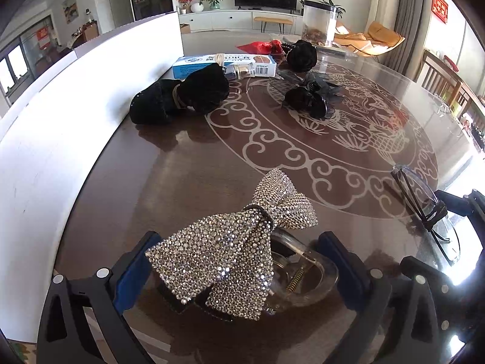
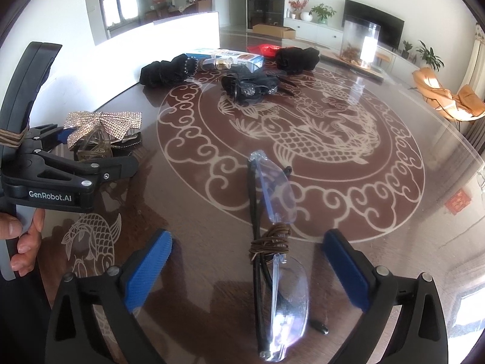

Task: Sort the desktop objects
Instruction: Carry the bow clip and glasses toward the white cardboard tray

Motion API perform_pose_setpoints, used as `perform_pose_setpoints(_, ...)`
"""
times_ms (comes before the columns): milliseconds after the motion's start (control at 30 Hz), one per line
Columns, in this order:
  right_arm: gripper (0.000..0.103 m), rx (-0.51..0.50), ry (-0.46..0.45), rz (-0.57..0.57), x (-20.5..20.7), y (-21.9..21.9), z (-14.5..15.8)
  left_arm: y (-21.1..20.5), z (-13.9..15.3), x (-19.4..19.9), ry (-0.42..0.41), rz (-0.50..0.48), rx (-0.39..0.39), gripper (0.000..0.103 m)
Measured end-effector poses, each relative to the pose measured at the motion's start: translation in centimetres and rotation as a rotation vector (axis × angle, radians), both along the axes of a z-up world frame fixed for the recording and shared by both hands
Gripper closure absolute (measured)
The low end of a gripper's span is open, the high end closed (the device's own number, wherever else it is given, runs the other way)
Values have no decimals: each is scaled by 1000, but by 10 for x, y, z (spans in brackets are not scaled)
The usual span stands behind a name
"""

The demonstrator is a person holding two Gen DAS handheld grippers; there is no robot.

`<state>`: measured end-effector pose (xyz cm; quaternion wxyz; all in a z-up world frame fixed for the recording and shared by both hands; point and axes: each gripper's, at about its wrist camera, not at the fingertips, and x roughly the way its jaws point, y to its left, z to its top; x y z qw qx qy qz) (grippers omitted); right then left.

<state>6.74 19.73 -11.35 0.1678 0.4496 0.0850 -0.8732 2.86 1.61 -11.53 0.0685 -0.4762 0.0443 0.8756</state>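
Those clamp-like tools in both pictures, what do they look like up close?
Each is black plastic, shaped like a big clamp. The right gripper and left gripper both end in two fingers with ribbed blue pads and round silver pins at the joints. The left one's body carries white "GenRobot.AI" lettering and a brown cord wound around its handle.

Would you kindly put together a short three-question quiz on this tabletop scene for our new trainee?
1. True or false: the left gripper is clamped shut on the rhinestone bow clip.
2. What lies between the fingers of the right gripper? A) folded glasses B) a red pouch C) a clear jar
3. Fill in: a brown ____ is wound round the folded glasses.

Key
1. False: both pads stand clear of the bow, which lies on the table.
2. A.
3. Hair tie
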Motion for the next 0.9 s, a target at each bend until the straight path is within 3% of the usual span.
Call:
perform_pose_setpoints(100,2,-15,-1,0,0,2,1,0,0,-1,-3,-4,0,0)
perform_pose_setpoints(167,3,-76,-31,0,-6,8,4,0,1,-2,-9,-10,2,0)
perform_pose_setpoints(233,24,-101,-73,-11,-14,14,10,0,3,-1,2,-17,7,8)
perform_pose_setpoints(267,57,-99,-88,-2,-17,15,13,1,6,0,18,-30,14,25)
perform_pose_setpoints(300,82,-79,-107,7,-21,15,14,3,7,1,24,-46,18,29)
perform_pose_setpoints(467,83,-1,-97,56,-17,2,23,-3,20,10,57,-64,101,29)
perform_pose_setpoints(633,83,-57,-35,23,-4,5,49,-27,44,26,103,-39,235,29)
perform_pose_setpoints(767,83,-77,-26,29,-8,-4,59,-42,68,43,111,-22,262,29)
perform_pose_setpoints(900,83,-140,33,73,-25,-37,89,-75,107,49,158,20,282,29)
